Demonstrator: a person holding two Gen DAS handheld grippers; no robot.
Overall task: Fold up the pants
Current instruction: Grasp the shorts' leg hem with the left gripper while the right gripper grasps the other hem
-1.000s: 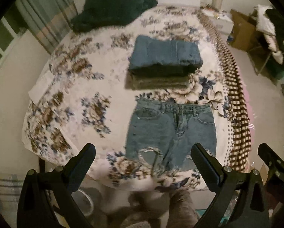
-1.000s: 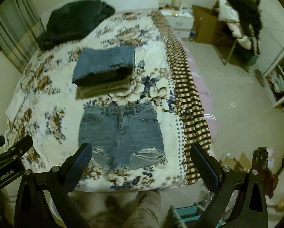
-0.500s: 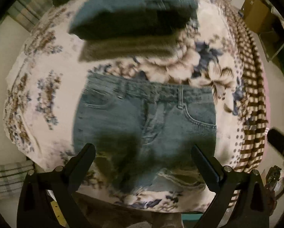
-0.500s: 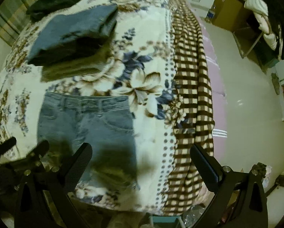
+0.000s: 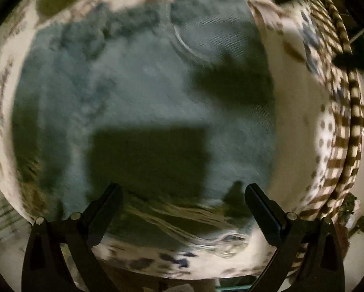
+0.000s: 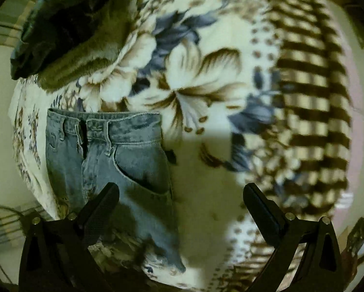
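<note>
Light blue denim shorts (image 5: 145, 92) lie flat on the floral bedspread (image 6: 206, 77), waistband away from me, frayed hems toward me. In the left wrist view they fill most of the frame, blurred. My left gripper (image 5: 183, 209) is open, close above the lower part of the shorts near the frayed hem (image 5: 172, 219). In the right wrist view the shorts (image 6: 123, 160) lie at lower left. My right gripper (image 6: 182, 209) is open, its left finger (image 6: 101, 204) over the shorts' right side and its right finger over bare bedspread.
A stack of folded clothes (image 6: 67, 31), dark denim over olive fabric, sits beyond the shorts' waistband. The brown checked border of the bedspread (image 6: 311, 97) hangs over the bed's right edge. Floor shows below the near bed edge.
Both grippers have dropped much closer to the bed and the shorts. The left view went from the whole bed to mostly denim. Both stayed open.
</note>
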